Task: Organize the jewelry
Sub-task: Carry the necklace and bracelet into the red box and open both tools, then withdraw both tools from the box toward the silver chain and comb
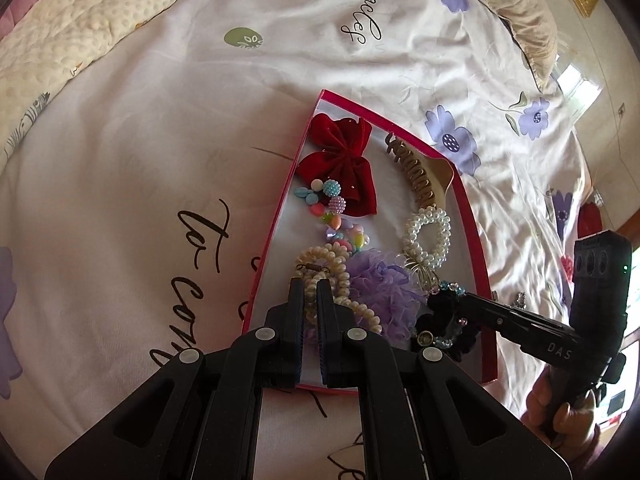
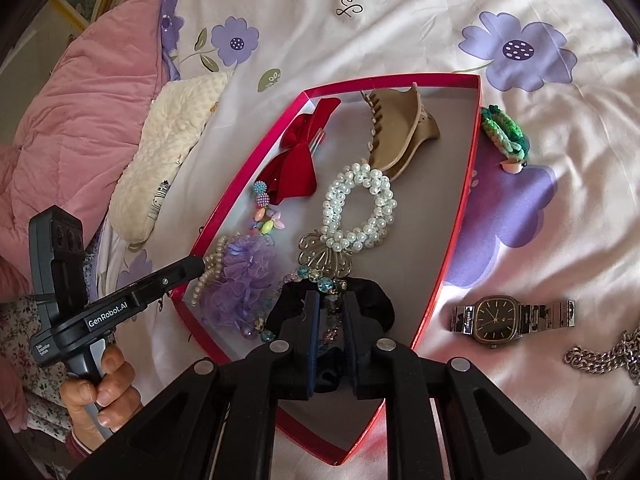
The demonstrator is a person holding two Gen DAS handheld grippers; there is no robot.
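Grippers point(image 1: 311, 286) point(image 2: 331, 300) pinch pearl strand point(image 1: 320, 264) and beaded bracelet point(image 2: 332, 312).

You get soft, bright daylight in both views, and in the left wrist view it comes from the bright blown-out window point(image 1: 580, 80) at the upper right edge, which washes to pure white. The white floral-print bedsheet point(image 1: 248, 128) reads evenly lit, with only faint shadows in its creases. Inside the shallow red-rimmed cardboard box point(image 2: 460, 216) shadows stay weak and short. The glossy black plastic gripper arms in the foreground lose detail in their dark surfaces. Fisheye distortion bends the box rim into curves and stretches the corners, where a dark vignette closes in. Focus holds across the centre; the outer edges look slightly soft.
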